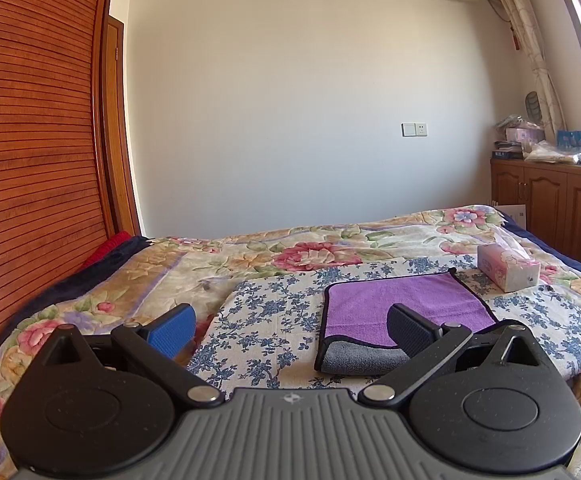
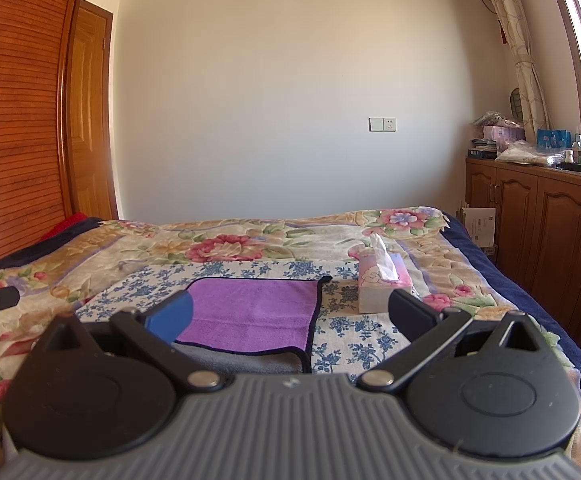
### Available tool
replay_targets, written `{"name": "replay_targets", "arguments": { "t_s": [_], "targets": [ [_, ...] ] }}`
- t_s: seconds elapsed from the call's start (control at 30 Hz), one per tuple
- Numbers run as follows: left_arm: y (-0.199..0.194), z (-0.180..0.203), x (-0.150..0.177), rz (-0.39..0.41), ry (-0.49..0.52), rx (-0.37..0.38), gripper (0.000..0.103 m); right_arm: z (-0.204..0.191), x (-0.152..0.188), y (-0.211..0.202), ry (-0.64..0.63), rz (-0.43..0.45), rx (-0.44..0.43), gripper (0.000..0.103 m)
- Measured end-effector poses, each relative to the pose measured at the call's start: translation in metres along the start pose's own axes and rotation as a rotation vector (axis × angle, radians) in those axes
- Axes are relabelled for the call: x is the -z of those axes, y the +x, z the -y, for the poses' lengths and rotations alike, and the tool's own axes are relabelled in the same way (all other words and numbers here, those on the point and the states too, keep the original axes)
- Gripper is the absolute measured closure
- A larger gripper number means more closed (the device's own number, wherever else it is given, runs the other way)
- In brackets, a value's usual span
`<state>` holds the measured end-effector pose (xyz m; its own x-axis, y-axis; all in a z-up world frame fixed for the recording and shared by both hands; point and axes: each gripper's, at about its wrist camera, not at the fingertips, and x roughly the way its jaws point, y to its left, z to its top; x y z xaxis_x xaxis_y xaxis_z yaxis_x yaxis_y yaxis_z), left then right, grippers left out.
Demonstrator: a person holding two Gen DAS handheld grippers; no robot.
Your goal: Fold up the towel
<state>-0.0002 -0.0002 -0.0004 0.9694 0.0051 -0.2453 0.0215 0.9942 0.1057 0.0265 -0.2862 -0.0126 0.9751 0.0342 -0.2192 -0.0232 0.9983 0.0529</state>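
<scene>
Left gripper above bed, fingers wide apart, holding nothing. Purple towel flat on blue-flower cloth, gray side showing at near edge, maybe one fold done. Right gripper fingers apart, empty. Tissue box just beside towel. Next: pinch near corners, fold again.

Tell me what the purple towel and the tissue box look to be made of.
Towel: looks like soft microfibre or terry, matte with a fine nap, purple on one face, grey on the other, dark stitched edging. Tissue box: probably a soft plastic-film pack rather than card, slightly glossy with pink print, a white tissue sticking out on top.
</scene>
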Motion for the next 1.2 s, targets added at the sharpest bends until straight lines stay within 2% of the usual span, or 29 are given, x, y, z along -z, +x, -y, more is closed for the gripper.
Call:
{"name": "replay_targets", "arguments": {
  "t_s": [0.7,1.2],
  "targets": [
    [0.0001,0.0001,0.0001,0.0,0.004,0.0,0.0,-0.0001,-0.0002,0.0004,-0.001,-0.001,0.0,0.0],
    [0.0034,0.0021,-0.0011,-0.03,0.008,0.014,0.0,-0.0032,0.0011,0.0065,-0.007,-0.029,-0.013,0.0]
  ]
}}
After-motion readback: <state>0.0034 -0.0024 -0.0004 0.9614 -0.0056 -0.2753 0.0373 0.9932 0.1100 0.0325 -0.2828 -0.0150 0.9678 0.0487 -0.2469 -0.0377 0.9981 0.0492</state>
